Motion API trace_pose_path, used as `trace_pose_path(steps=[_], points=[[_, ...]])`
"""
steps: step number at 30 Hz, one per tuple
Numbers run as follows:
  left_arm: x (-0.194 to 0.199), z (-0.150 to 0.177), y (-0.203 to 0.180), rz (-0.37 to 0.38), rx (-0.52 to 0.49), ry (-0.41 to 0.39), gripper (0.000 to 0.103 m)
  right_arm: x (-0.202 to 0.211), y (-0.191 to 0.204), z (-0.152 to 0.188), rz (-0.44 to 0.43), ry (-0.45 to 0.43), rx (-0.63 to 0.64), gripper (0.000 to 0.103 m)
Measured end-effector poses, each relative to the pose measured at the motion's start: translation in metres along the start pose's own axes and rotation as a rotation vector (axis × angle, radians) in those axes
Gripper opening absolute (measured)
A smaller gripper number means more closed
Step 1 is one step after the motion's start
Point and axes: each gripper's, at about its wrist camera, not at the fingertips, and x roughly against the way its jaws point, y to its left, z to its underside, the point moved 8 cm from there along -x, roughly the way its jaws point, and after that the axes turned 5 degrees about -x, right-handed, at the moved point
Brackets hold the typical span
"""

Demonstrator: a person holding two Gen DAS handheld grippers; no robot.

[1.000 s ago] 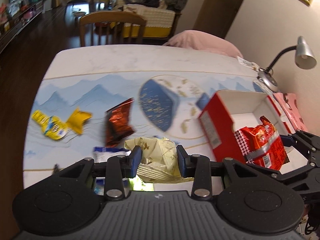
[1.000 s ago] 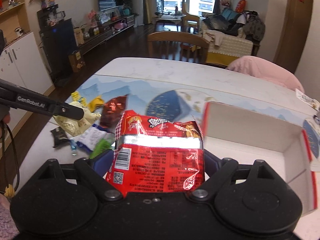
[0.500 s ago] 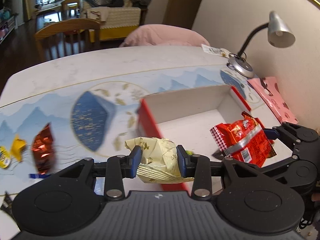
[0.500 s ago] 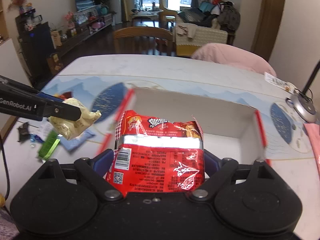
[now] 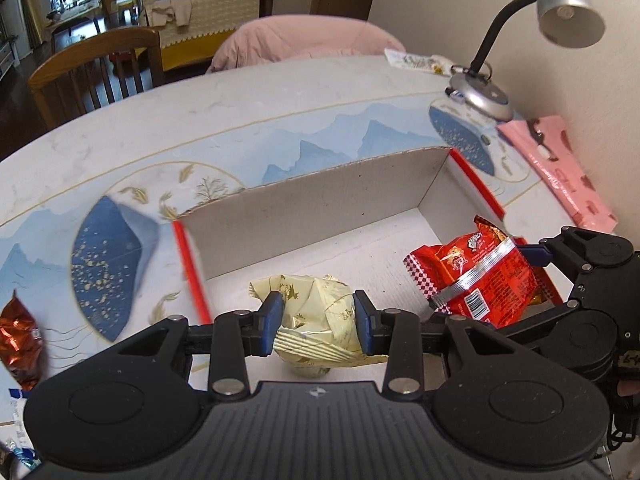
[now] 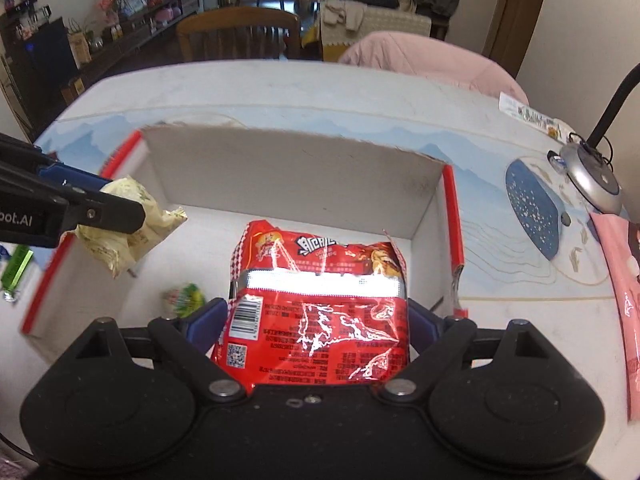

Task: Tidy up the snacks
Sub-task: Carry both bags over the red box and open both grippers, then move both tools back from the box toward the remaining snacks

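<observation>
Left gripper (image 5: 316, 322): I have its blue pads clamped on the crumpled pale yellow packet (image 5: 316, 316), one pad on each side, the foil pinched in between.
Pale yellow packet: I see it hanging over the near-left part of the open box (image 5: 320, 196), above the white floor and not resting on it; from the right wrist view it sits at the box's left wall.
Right gripper (image 6: 316, 320): its jaws stand wide, and I hold them clamped on the red snack bag (image 6: 320, 304), which fills the whole span between the blue pads.
Red snack bag: I see it over the right half of the box, just inside the right wall; the barcode end is toward me, the printed front toward the box's far wall. I cannot tell whether its lower edge touches the floor.
Open box: white inside, red rims on the side walls, standing on the table (image 5: 200, 120) with the blue mountain print.
Small green-and-white sweet (image 6: 184, 298): I see it lying on the box floor, near-left of the red bag, blurred.
Copper-red wrapper (image 5: 20, 340): on the table left of the box, well apart from it.
Desk lamp (image 5: 560, 20): beyond the box's right far corner, its base on the table.
Pink packet (image 5: 560, 168): flat on the table right of the box.
</observation>
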Motion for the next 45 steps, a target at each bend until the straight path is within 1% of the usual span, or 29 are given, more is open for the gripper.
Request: trace_pose_path(steps=[4, 6, 8, 10, 12, 16, 20, 28, 31, 35, 40, 45], points=[[-0.022, -0.004, -0.009, -0.010, -0.017, 0.054, 0.037, -0.014, 0.003, 0.002, -0.012, 0.042, 0.043, 0.091], [-0.033, -0.004, -0.010, -0.018, -0.007, 0.090, 0.037, -0.021, 0.006, 0.004, -0.015, 0.063, 0.069, 0.091], [-0.041, -0.005, -0.011, -0.020, -0.002, 0.109, 0.037, -0.027, 0.009, 0.009, -0.021, 0.093, 0.084, 0.091], [-0.048, -0.004, -0.013, -0.044, -0.015, 0.126, 0.037, -0.031, 0.009, 0.010, 0.003, 0.099, 0.121, 0.092], [-0.054, -0.004, -0.014, -0.065, -0.029, 0.146, 0.037, -0.032, 0.010, 0.009, 0.001, 0.103, 0.123, 0.092], [-0.058, -0.006, -0.018, -0.079, -0.044, 0.162, 0.037, -0.033, 0.014, 0.009, 0.011, 0.112, 0.154, 0.091], [-0.058, -0.004, -0.017, -0.076, -0.040, 0.167, 0.037, -0.031, 0.014, 0.012, 0.006, 0.117, 0.153, 0.092], [-0.047, -0.001, -0.014, -0.050, -0.014, 0.132, 0.037, -0.028, 0.010, 0.008, 0.008, 0.103, 0.125, 0.095], [-0.039, 0.000, -0.014, -0.038, -0.010, 0.113, 0.037, -0.024, 0.009, 0.006, 0.003, 0.087, 0.123, 0.098], [-0.026, 0.002, -0.014, -0.025, -0.008, 0.079, 0.041, -0.018, 0.009, 0.007, 0.014, 0.079, 0.115, 0.099], [-0.004, 0.005, -0.012, 0.011, 0.010, 0.032, 0.045, -0.010, 0.004, 0.007, 0.005, 0.050, 0.061, 0.099], [0.022, 0.012, -0.006, 0.022, 0.017, -0.024, 0.046, 0.002, 0.002, 0.008, -0.016, -0.004, -0.006, 0.100]])
